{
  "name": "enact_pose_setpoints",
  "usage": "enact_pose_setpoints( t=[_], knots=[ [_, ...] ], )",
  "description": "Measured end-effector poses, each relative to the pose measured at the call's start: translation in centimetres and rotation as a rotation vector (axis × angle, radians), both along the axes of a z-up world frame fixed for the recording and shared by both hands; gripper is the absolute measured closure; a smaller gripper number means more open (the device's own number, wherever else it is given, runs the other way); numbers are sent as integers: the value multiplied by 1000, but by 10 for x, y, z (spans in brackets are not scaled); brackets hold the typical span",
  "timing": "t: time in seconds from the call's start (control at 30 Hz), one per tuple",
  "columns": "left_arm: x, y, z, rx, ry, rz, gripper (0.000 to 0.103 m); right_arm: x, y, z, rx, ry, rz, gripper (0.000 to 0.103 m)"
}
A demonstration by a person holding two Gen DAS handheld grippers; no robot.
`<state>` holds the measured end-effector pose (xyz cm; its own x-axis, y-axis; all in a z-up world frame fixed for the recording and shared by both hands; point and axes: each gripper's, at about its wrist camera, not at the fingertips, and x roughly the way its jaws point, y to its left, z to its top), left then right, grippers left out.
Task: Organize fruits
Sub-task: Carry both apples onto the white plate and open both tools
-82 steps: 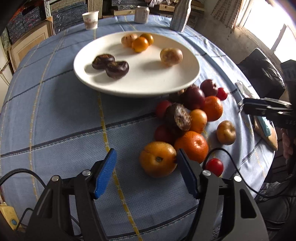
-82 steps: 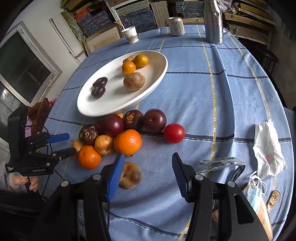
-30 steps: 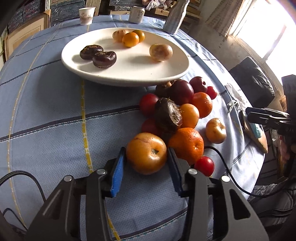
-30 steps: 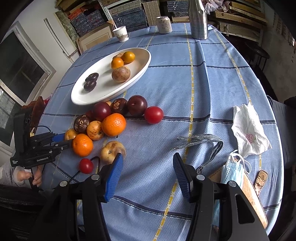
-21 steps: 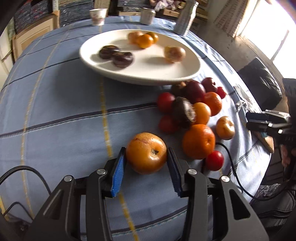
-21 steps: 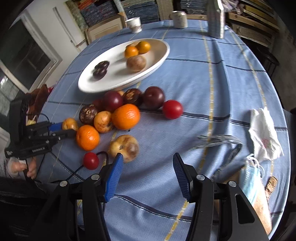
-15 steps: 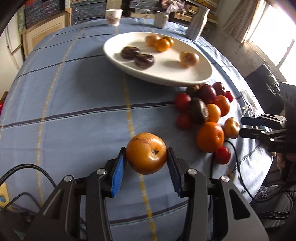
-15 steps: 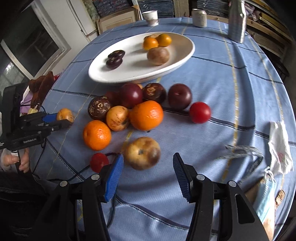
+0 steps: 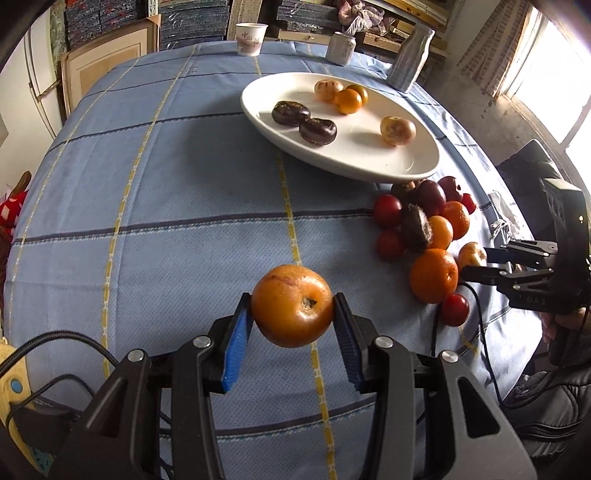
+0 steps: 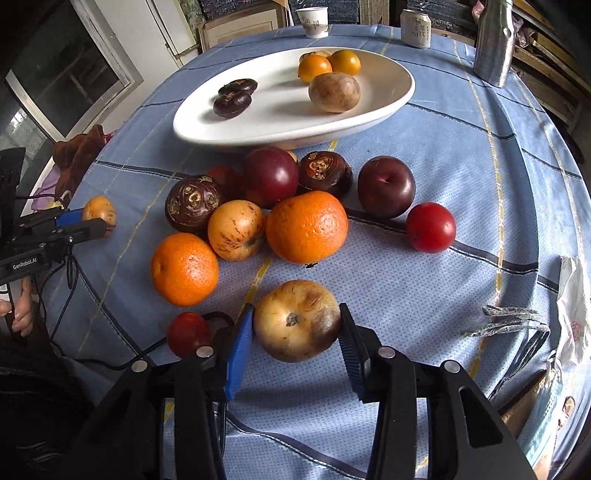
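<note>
My left gripper [image 9: 291, 301] is shut on a round orange-brown fruit [image 9: 291, 310], held above the blue cloth and left of the fruit pile [image 9: 424, 229]. My right gripper [image 10: 295, 314] is closing around a pale, brown-bruised fruit [image 10: 295, 321] that rests on the cloth; both pads touch its sides. Just beyond it lie a big orange [image 10: 306, 227], a tangerine [image 10: 184, 269], dark plums and red tomatoes. The white oval plate [image 10: 280, 110] behind the pile holds two dark fruits, two small oranges and a brown one.
A paper cup [image 10: 314, 18], a can [image 10: 415, 24] and a metal bottle [image 10: 493, 40] stand at the table's far edge. A white cloth [image 10: 572, 306] and a strap [image 10: 513, 321] lie at the right. A black cable [image 10: 210, 317] runs beside a small tomato [image 10: 188, 332].
The left gripper has lifted the orange-brown fruit and carried it left, away from the pile. The right gripper has moved over to the pale bruised fruit and narrowed around it.
</note>
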<state>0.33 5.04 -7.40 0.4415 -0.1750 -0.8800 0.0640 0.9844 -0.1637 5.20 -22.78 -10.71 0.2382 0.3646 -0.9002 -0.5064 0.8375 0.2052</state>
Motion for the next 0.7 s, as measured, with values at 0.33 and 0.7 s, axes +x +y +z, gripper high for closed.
enact_pose_setpoints(
  t=[0.33,0.7],
  knots=[
    [46,-11,24,5,-64,-24,60,25,-27,47,64,-93,-100,58],
    [123,-54,44,4,-124,-133,60,99,5,85,115,-193,-75,58]
  ],
)
